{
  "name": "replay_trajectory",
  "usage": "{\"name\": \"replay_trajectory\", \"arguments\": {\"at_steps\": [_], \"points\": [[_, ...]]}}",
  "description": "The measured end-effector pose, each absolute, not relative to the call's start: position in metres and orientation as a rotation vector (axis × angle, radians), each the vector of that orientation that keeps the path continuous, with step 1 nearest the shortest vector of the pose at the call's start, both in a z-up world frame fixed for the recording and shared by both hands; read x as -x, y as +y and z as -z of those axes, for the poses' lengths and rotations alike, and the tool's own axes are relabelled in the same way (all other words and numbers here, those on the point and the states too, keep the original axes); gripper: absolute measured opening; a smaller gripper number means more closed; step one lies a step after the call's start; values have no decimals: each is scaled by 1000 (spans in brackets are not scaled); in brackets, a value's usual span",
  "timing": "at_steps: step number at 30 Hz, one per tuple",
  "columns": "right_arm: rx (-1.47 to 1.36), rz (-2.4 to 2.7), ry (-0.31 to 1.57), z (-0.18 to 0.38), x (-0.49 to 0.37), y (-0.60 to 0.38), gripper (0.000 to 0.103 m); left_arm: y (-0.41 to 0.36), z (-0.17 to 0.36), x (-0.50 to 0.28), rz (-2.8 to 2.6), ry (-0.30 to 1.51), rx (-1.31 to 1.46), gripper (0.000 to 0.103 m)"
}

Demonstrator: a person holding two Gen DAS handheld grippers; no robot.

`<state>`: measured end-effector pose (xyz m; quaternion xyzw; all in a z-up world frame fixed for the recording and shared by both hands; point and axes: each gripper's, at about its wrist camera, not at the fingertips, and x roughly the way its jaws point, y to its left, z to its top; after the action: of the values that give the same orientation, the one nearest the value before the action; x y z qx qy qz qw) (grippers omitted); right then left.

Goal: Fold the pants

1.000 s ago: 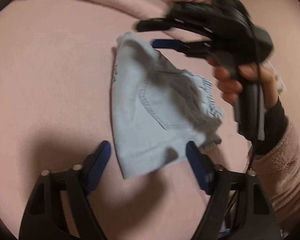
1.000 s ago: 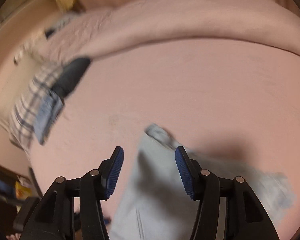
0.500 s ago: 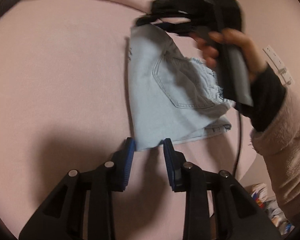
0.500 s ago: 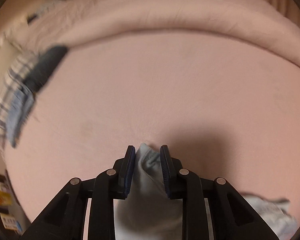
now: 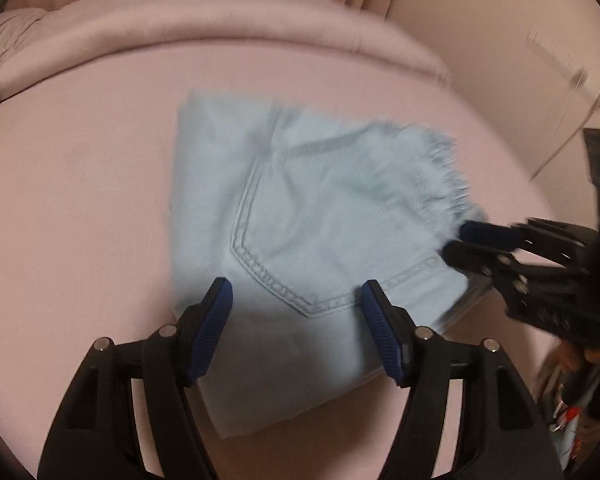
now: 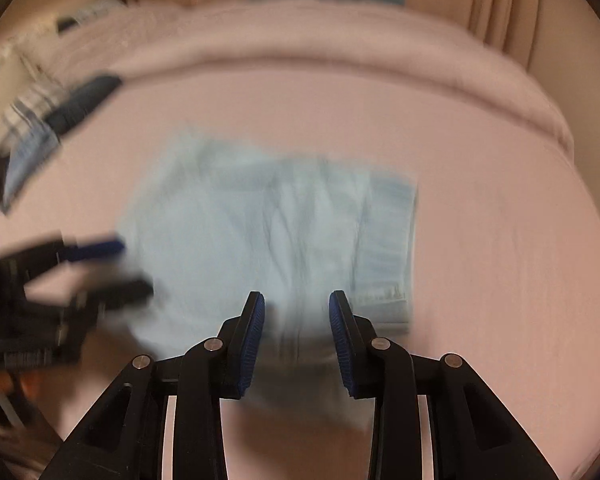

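Light blue denim shorts [image 5: 320, 216] lie folded flat on the pink bed [image 5: 80, 200], back pocket up, frayed hem to the right. My left gripper [image 5: 296, 300] is open and empty, hovering over the near edge of the shorts. My right gripper [image 6: 296, 312] is open and empty above the shorts [image 6: 268, 232]; this view is blurred. The right gripper also shows in the left wrist view [image 5: 460, 240] at the shorts' right edge. The left gripper shows in the right wrist view [image 6: 120, 268] at the shorts' left edge.
A rolled pink blanket [image 5: 220, 20] runs along the far side of the bed. A pile of plaid and blue clothes [image 6: 40, 128] lies at the bed's far left. Curtains [image 6: 500, 8] hang behind. Clutter [image 5: 568, 420] sits past the bed's right edge.
Both grippers were shut on the shorts' corners half a second ago; both have opened and let go. The shorts now lie flat, folded over, and both grippers have pulled back.
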<state>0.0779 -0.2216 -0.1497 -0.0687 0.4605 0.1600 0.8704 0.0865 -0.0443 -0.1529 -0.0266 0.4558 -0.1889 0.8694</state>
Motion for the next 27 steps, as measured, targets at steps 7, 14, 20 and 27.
{"name": "replay_trajectory", "arguments": {"at_steps": [7, 14, 20, 27], "points": [[29, -316, 920, 162, -74, -236, 34, -53, 153, -95, 383, 950, -9, 67], [-62, -335, 909, 168, -64, -244, 33, -55, 152, -93, 378, 953, -23, 68], [-110, -351, 900, 167, -52, -251, 38, -54, 149, -89, 381, 956, -25, 69], [-311, -458, 858, 153, -34, -287, 58, -23, 136, -80, 381, 899, 96, 94]]}}
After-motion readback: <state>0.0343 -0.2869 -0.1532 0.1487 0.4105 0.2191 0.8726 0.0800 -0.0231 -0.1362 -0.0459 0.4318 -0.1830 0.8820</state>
